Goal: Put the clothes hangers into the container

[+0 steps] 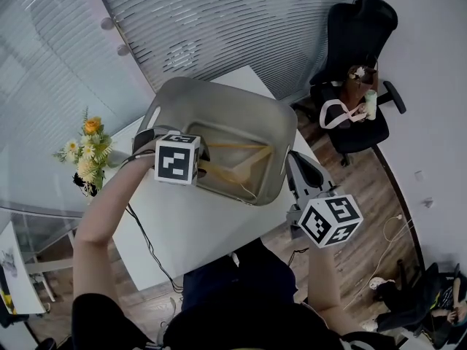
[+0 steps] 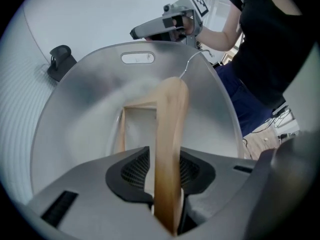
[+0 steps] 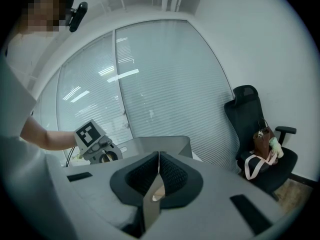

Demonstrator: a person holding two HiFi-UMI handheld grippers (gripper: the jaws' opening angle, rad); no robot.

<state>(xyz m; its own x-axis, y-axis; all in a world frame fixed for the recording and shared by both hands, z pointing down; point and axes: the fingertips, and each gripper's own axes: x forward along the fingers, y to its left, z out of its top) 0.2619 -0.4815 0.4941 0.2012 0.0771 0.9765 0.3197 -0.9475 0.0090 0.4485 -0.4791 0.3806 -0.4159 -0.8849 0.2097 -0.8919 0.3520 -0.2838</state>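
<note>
A grey metal container (image 1: 211,90) stands on the white table (image 1: 197,232). Wooden clothes hangers (image 1: 237,168) lie inside it. My left gripper (image 1: 208,165) reaches over the container's near-left rim. In the left gripper view a blurred wooden hanger (image 2: 169,134) stands upright between the jaws of the left gripper (image 2: 167,176), pointing down into the container (image 2: 90,84); the pads stand slightly off it. My right gripper (image 1: 293,157) hovers by the container's right side, shut, with nothing held. It also shows across the container, as the right gripper (image 2: 150,30), in the left gripper view.
A vase of yellow flowers (image 1: 87,155) stands at the table's left end. A black office chair (image 1: 357,71) carrying a bag and a bottle is at the back right. A black cable (image 1: 149,250) runs over the table. A curved blinded glass wall (image 1: 219,20) lies behind.
</note>
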